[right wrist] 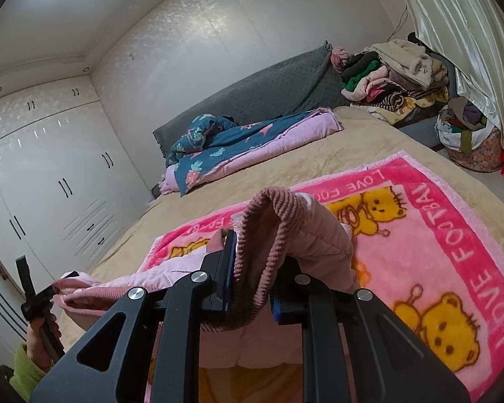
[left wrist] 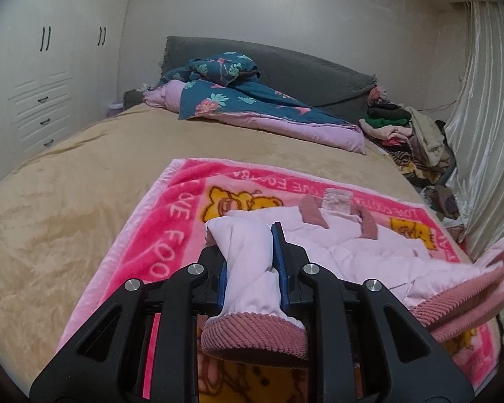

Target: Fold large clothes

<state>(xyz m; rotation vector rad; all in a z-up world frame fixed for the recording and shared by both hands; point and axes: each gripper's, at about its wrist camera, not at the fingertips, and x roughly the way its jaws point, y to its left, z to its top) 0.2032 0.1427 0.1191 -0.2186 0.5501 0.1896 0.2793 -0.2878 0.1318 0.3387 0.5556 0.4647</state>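
Pale pink quilted jacket with ribbed rose cuffs (left wrist: 369,255) lay on the pink bear-print fleece blanket (left wrist: 171,221), left tool (left wrist: 248,252) clamped on one sleeve, right tool (right wrist: 252,268) clamped on its ribbed hem.

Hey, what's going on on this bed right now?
A person is folding a pale pink padded jacket on a pink bear blanket spread over the bed. The left gripper is shut on a sleeve just above its ribbed cuff. The right gripper is shut on another ribbed edge of the jacket, lifted off the blanket. The collar end lies flat.
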